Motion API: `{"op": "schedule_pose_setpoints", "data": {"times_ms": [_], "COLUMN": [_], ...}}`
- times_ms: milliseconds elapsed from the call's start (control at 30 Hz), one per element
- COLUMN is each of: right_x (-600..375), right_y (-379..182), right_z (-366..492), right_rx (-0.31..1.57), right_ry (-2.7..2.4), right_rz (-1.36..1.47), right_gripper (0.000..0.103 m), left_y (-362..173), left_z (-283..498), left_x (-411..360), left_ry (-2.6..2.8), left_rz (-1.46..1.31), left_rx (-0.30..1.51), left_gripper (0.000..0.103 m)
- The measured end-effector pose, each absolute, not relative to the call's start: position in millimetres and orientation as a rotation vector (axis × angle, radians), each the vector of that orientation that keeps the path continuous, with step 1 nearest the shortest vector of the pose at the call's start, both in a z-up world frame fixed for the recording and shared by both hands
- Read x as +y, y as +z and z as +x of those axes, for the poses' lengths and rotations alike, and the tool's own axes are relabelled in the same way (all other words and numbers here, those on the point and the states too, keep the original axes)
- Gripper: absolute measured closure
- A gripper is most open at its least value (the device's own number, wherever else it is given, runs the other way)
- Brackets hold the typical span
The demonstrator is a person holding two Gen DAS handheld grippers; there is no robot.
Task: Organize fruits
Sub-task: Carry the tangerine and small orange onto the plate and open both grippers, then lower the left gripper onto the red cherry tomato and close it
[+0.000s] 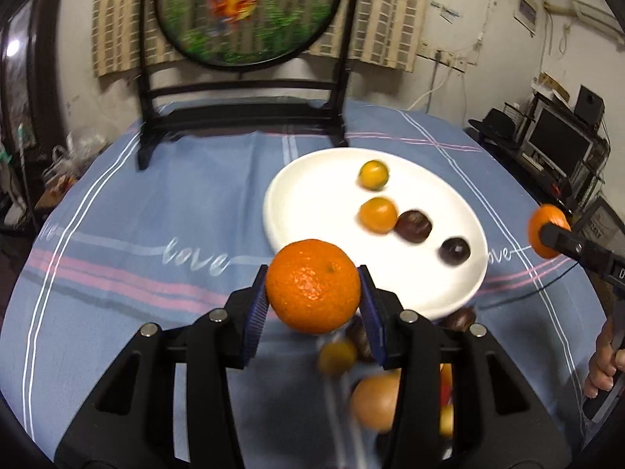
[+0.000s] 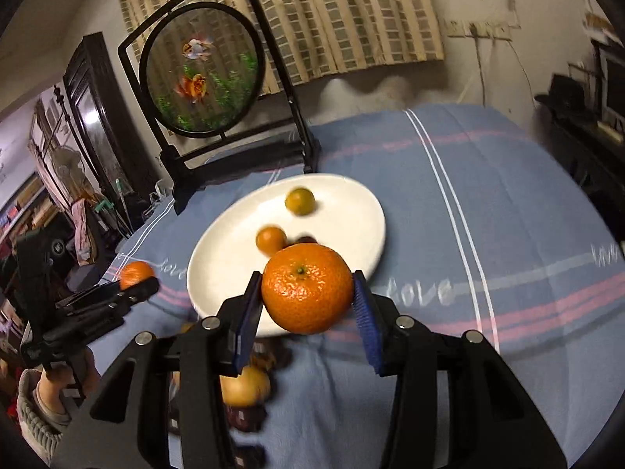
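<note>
My left gripper (image 1: 312,287) is shut on a large orange mandarin (image 1: 314,285) and holds it above the table, just left of the near rim of a white plate (image 1: 312,195). The plate holds two small orange citrus fruits (image 1: 374,174) (image 1: 377,215) and two dark chestnuts (image 1: 413,226) (image 1: 454,250). My right gripper (image 2: 306,291) is shut on another mandarin (image 2: 307,287), above the plate's near rim (image 2: 218,258). Each gripper shows in the other view, the right one (image 1: 547,230) and the left one (image 2: 134,277), each with its mandarin.
A pile of loose fruit (image 1: 375,398), citrus, chestnuts and a larger yellow-orange fruit, lies on the blue striped cloth (image 1: 156,215) below my grippers. A black stand with a round goldfish panel (image 1: 250,11) stands at the table's far side. Shelves and a monitor (image 1: 558,140) stand right.
</note>
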State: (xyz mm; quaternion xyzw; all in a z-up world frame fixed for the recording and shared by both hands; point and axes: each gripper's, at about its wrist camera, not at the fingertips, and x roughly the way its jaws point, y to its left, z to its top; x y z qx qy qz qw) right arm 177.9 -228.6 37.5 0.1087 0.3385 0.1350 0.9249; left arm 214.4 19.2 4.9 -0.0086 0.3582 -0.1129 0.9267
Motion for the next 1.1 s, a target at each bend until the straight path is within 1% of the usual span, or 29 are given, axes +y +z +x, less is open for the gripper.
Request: {"op": "schedule_pose_setpoints", "data": {"times_ms": [133, 367, 433, 467, 500, 633, 700, 833, 867, 900, 933, 967, 1000, 1100], "right_x": [-212.8, -204.5, -201.6, -202.0, -203.0, -208.1, -209.9, -212.6, -212.8, -213.0, -214.6, -218.1, -223.0, -234.1], "right_y": [33.2, -5.8, -14.1, -14.4, -12.2, -1.4, 4.9, 16.6, 19.4, 21.7, 23.7, 24.4, 24.7, 20.6], "right_z": [218.8, 273.3, 279.8, 279.2, 276.7, 270.7, 266.3, 251.5, 246.5, 240.5, 229.2, 216.6, 202.0, 170.9], "right_rx": [0.718, 0.804, 0.833, 0.822, 0.797, 0.761, 0.751, 0.749, 0.746, 0.746, 0.743, 0.728, 0.702, 0.681], "right_ry": [0.272, 0.245, 0.227, 0.210, 0.194, 0.202, 0.211, 0.246, 0.254, 0.260, 0.265, 0.264, 0.253, 0.244], "right_rz": [0.189, 0.181, 0.147, 0.135, 0.125, 0.135, 0.148, 0.200, 0.211, 0.220, 0.230, 0.243, 0.260, 0.283], "right_gripper": [0.057, 0.056, 0.047, 0.038, 0.037, 0.037, 0.037, 0.036, 0.032, 0.024, 0.019, 0.009, 0.005, 0.005], "left_y": [-2.7, -31.1, -30.7, -28.4, -25.2, -20.2, -16.7, -4.7, -1.3, 1.3, 3.2, 4.1, 3.3, -12.1], "left_z": [242.5, 270.2, 270.9, 269.9, 267.9, 260.9, 256.9, 246.3, 240.8, 234.6, 228.6, 220.6, 208.1, 169.7], "left_x": [-6.2, -18.6, -13.8, -11.6, -10.5, -10.0, -6.4, 8.0, 12.9, 17.1, 20.0, 24.1, 29.6, 43.5], "left_ry": [-0.253, -0.276, -0.300, -0.296, -0.285, -0.276, -0.269, -0.239, -0.230, -0.223, -0.219, -0.214, -0.209, -0.217], "left_rz": [0.007, 0.043, 0.013, 0.007, 0.013, 0.028, 0.021, 0.002, -0.002, -0.004, -0.006, -0.009, -0.016, -0.030], "left_rx": [0.759, 0.845, 0.842, 0.831, 0.812, 0.795, 0.785, 0.748, 0.736, 0.727, 0.719, 0.713, 0.706, 0.735], "left_gripper": [0.058, 0.058, 0.048, 0.035, 0.028, 0.026, 0.020, 0.018, 0.017, 0.016, 0.015, 0.014, 0.014, 0.012]}}
